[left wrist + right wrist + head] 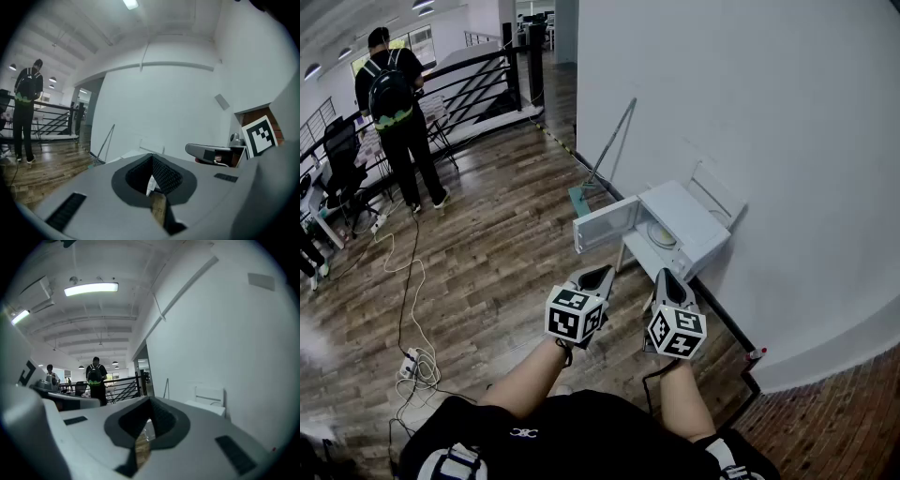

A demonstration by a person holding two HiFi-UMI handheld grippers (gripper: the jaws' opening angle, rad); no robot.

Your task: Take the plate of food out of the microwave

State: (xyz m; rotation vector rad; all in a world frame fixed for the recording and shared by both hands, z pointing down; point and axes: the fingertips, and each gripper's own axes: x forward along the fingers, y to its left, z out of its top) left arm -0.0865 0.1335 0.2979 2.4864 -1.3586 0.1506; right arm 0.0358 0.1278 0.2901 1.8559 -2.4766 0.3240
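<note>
The white wall [750, 94] and the wood floor [487, 272] meet where the microwave [694, 225] sits, low down and, as far as I can tell, right on the floor. Its door [605, 225] hangs open to the left, and the plate of food [662, 234] lies inside the cavity, well apart from me. My left gripper [600, 274] and right gripper [664, 275] are held side by side in front of my body and point at the opening. Both have their fingers pressed together with nothing between them. I judge that the reach has not begun. To do it well I should crouch and spread the fingers before they get to the cavity. Then I would come in level, take the plate by its near rim and draw it straight out without tipping the food. The open door narrows the approach on my left, so that gripper must pass inside it. A white rack [719, 192] stands behind the microwave and a mop [609, 150] leans on the wall beyond, both clear of my path. A person [394, 103] with a backpack stands far off by the railing, and a cable [408, 281] trails across the floor to my left.
</note>
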